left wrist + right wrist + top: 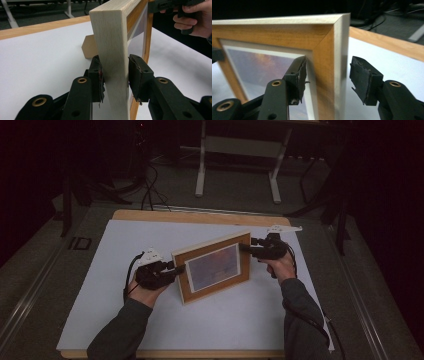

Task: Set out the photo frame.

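Bench (200,216): light wood top, its rim showing along the far and near edges, covered almost fully by a white sheet (125,285). Room is dark; grey floor around the bench, a white metal stand (240,155) beyond the far edge with black cables trailing on the floor beside it.

Picture frame (215,266) stands upright near the middle of the sheet, turned at an angle, glass face toward the person. Wooden border in warm brown, pale outer edge, white mat around a muted purple-orange print. In the left gripper view a tan back stand (88,47) rests on the sheet behind the frame.

Left gripper (115,75) is at the frame's left edge, jaws partly closed with both pads pressed flat against the front and back faces: frame clamped.

Right gripper (328,77) straddles the frame's upper right corner region. Jaws are wide; the far pad stands clear of the back with a visible gap, the near pad sits just at the front face without pressing. No grip on this side.
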The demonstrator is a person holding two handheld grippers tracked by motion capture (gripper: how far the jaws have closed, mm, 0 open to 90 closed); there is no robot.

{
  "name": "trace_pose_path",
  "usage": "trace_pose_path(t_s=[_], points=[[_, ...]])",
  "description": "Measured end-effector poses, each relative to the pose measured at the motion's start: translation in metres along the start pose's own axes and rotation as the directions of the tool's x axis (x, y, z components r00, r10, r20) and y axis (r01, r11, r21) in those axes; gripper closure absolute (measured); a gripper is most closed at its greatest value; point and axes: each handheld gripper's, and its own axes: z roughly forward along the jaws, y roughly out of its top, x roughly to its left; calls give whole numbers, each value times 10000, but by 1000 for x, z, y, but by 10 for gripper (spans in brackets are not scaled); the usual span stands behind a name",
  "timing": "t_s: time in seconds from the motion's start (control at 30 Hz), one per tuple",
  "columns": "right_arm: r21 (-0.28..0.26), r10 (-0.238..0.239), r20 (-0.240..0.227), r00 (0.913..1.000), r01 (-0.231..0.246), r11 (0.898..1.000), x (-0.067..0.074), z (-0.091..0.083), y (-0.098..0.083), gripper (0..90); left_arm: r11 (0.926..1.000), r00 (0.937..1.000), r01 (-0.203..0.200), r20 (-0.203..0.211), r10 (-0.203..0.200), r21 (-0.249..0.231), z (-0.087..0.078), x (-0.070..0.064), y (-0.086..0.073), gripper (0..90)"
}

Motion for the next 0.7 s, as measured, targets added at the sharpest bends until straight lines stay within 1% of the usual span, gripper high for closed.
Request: trace_pose_path(t_s=[0.07,0.13,0.2,0.37,0.5,0.53,0.63,0.7], points=[[39,7,-60,10000,-7,10000,-1,1,0,448,10000,10000,6,55,-6,-4,0,1,0,672],[83,108,-295,9995,-106,9999,-3,3,-2,448,10000,9999,-11,107,11,5,1,2,0,673],[146,134,-377,9992,-129,9998,-2,4,-4,465,10000,9999,-7,165,7,25,1,3,1,675],[196,187,-174,9997,-183,9996,1,3,-5,470,9999,9995,149,271,-150,35,2,7,2,675],[308,186,-158,9997,-181,9994,3,-1,-7,511,9993,9991,366,207,-367,51,4,12,4,668],[294,188,-161,9997,-183,9994,4,-2,-7,522,9991,9991,410,138,-411,50,5,13,5,668],[294,145,-107,9998,-142,9995,5,-5,-8,548,9985,9983,549,166,-550,77,8,18,8,672],[216,160,-36,9999,-159,9996,6,-7,-10,561,9985,9984,540,172,-541,104,9,20,10,672]])
